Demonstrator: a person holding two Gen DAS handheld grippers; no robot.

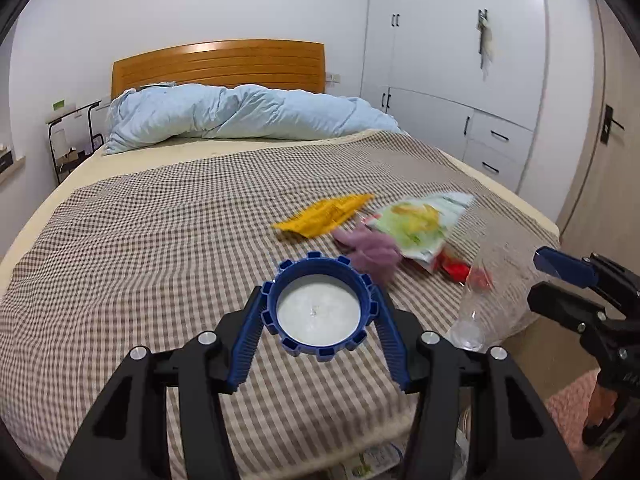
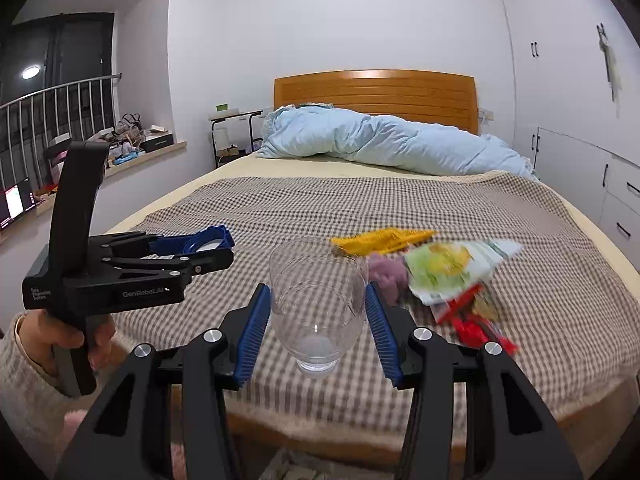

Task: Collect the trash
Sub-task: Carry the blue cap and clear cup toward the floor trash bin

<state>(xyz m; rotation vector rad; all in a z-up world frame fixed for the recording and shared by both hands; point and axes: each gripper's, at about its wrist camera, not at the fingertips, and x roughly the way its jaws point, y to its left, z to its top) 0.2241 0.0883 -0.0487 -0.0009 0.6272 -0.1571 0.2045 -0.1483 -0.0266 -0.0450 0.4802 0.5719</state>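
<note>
My left gripper [image 1: 320,300] is shut on a blue notched lid [image 1: 320,307] with a white inside, held above the checked bedspread [image 1: 140,248]. My right gripper [image 2: 318,292] is shut on a clear plastic jar [image 2: 318,300], open end facing the camera; the jar also shows at the right of the left wrist view [image 1: 492,288]. On the bed's right part lie a yellow wrapper [image 2: 384,240], a green and white snack bag [image 2: 452,268], a purple crumpled piece [image 2: 388,272] and a red wrapper [image 2: 476,324]. The left gripper with the lid [image 2: 208,242] shows in the right wrist view too.
A light blue duvet [image 1: 240,114] lies bunched at the wooden headboard [image 1: 218,64]. White wardrobes [image 1: 460,60] stand on the right, a small side table [image 2: 232,132] and a cluttered window sill [image 2: 132,144] on the left. Something with printed packaging sits on the floor below the bed edge [image 1: 372,460].
</note>
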